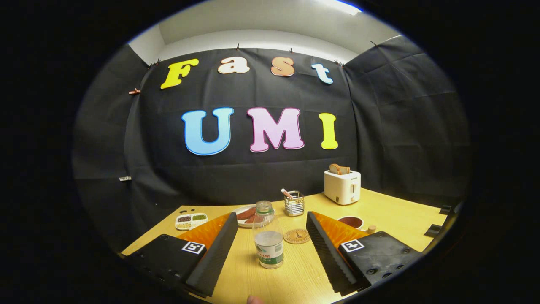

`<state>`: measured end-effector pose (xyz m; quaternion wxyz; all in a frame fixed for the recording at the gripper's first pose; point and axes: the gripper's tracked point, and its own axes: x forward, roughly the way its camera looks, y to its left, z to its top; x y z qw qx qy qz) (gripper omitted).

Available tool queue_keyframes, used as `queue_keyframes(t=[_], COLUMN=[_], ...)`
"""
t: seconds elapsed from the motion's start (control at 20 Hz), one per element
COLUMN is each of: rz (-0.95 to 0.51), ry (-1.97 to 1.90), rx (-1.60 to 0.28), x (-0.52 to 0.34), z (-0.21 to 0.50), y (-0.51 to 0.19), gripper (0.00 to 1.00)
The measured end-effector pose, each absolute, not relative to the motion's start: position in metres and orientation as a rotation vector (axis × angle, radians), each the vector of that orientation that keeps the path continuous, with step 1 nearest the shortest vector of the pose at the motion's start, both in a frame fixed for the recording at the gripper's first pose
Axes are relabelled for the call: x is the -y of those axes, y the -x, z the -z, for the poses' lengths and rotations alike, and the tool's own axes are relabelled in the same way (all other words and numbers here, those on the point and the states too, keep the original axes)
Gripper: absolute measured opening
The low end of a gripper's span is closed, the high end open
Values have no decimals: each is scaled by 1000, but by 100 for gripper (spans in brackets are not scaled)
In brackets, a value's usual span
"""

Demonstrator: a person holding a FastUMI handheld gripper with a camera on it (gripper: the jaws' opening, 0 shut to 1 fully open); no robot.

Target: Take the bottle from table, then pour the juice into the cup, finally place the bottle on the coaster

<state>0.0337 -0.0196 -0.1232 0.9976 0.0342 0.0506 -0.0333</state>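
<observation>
Plainly set for a first grasp: yellow wooden table [392, 215] spread wide under everything, bare in the near middle so as to leave an approach lane. Farther back and right, near the booth wall, a white toaster [342, 186] with a slice standing in its slot, well apart from the work. Nearer, gripper [270, 242] released and spread wide, ribbed black fingers [213, 253] flanking the target on either side without touching, angled inward like a funnel so that a short advance would centre it. Between them, slightly ahead, the bottle [268, 236], upright on the table, clear plastic, liquid low in the body, green-and-white label at the base; cap state hard to tell. Behind the bottle, a white plate [242, 217] of reddish-brown food, partly hidden. Left of that, a small divided dish [191, 221] with dark and pale fillings. Behind the right finger, the cup [351, 221], dark-lined, mostly covered by the finger's orange flank, close enough for a short pour. Beyond the bottle, a wire holder [294, 203] with a stick in it. Just beside the bottle's right, the round coaster [297, 236], unoccupied, kept near as the final resting spot.
</observation>
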Motion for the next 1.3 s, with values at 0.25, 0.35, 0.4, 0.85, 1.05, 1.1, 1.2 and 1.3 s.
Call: queue_keyframes(t=[0.25,0.35,0.4,0.85,1.05,1.1,1.2,1.3], rz=[47,35,29,46,66,61,48,72], ry=[-55,-57,-66,-39,-27,-25,-20,-25], rx=[-215,-239,-237,-210,-211,-229,-231,-249], x=[12,10,8,11,16,15,14,17], z=[197,216,220,250,261,269,272,273], y=[-45,-51,-55,-101,-119,-122,-131,-127], gripper=[100,100,100,100,100,100,78,77])
